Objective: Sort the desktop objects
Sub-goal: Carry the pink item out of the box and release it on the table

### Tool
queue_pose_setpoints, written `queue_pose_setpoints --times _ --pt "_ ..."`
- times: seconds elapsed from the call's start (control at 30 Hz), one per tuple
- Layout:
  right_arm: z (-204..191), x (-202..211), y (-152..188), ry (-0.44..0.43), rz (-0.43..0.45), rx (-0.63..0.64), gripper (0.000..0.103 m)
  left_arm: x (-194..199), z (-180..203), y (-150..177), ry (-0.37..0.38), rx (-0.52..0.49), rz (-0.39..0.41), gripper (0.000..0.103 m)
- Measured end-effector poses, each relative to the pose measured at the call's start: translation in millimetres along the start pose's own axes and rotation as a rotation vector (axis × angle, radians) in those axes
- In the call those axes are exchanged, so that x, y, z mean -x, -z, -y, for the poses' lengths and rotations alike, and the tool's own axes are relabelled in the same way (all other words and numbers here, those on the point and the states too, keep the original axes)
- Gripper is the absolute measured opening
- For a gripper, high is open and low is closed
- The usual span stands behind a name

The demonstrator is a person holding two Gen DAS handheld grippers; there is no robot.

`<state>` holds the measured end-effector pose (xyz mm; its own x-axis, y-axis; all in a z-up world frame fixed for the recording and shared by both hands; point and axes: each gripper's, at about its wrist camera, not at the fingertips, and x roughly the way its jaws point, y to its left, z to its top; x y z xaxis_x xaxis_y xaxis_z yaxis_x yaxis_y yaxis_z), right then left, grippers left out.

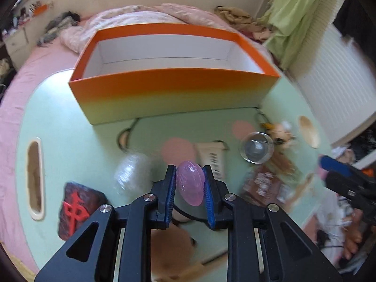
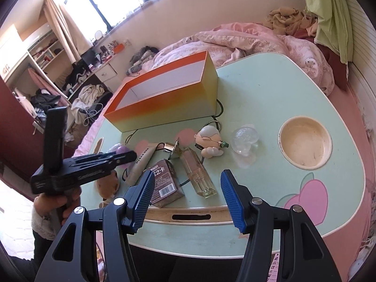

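Pink egg [image 1: 189, 182] is clamped in my left hand-held gripper [image 1: 189, 188], lifted above the worktop [image 2: 258, 98] w/ the orange box [image 1: 174, 89] straight ahead, open side up, so prob. the drop spot. Right hand-held gripper [image 2: 188, 197] hangs w/ fingers apart near the front edge, over the brown packet [image 2: 165, 185] & glass bottle [image 2: 198, 174].
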<state>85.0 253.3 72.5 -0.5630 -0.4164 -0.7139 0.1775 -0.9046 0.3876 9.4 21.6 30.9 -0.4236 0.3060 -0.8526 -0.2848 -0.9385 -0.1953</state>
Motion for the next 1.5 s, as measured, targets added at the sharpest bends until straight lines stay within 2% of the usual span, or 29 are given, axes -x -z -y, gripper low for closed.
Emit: queue_pose_setpoints --times 0.1,0.2,0.27,0.3,0.4,0.47,0.53,0.6,0.73,0.9,1.1,1.2,1.33,1.5 --pt "-1.4 -0.4 4.1 0.049 0.024 0.001 0.058 8.9 -4.0 3.1 0.053 0.005 0.031 0.036" --pt "-8.0 -6.5 15.0 0.143 0.042 0.046 0.058 29.8 -5.2 13.9 0.037 -0.006 0.101 0.044" --pt "-15.9 -11.1 25.6 0.194 0.056 0.092 0.058 45.6 -5.3 25.8 0.034 -0.020 0.158 0.060" --pt "-18.8 -11.4 30.1 0.215 0.076 0.103 0.058 52.2 -6.4 32.9 0.038 -0.021 0.182 0.063" --pt "-26.6 -12.9 43.9 0.259 0.133 0.132 0.058 74.2 -16.2 63.8 0.018 0.065 0.283 0.063" --pt "-30.8 -14.8 53.4 0.265 0.167 0.143 0.058 82.5 -19.7 84.7 -0.027 0.136 0.347 0.066" --pt "-34.4 -17.0 57.2 0.268 0.172 0.141 0.058 84.0 -19.7 103.9 -0.097 0.225 0.380 0.071" --pt "-38.0 -19.3 61.0 0.271 0.176 0.138 0.058 82.2 -13.3 124.9 -0.139 0.255 0.410 0.071" --pt "-45.1 -23.7 68.7 0.276 0.185 0.133 0.062 74.0 16.0 144.6 -0.277 0.153 0.423 0.071" --pt "-54.1 -29.3 78.2 0.283 0.197 0.126 0.062 60.7 18.5 144.4 -0.261 0.176 0.381 0.071" --pt "-60.5 -36.7 77.7 0.314 0.178 0.166 0.063 50.0 5.2 137.8 -0.288 0.241 0.352 0.071" --pt "-61.6 -36.5 78.6 0.322 0.179 0.172 0.064 47.4 5.6 137.7 -0.309 0.229 0.353 0.071" --pt "-62.3 -40.1 80.0 0.336 0.168 0.185 0.066 43.0 9.6 137.2 -0.314 0.195 0.350 0.083" --pt "-60.7 -43.2 82.3 0.337 0.155 0.184 0.066 37.9 16.9 139.3 -0.349 0.149 0.348 0.087"
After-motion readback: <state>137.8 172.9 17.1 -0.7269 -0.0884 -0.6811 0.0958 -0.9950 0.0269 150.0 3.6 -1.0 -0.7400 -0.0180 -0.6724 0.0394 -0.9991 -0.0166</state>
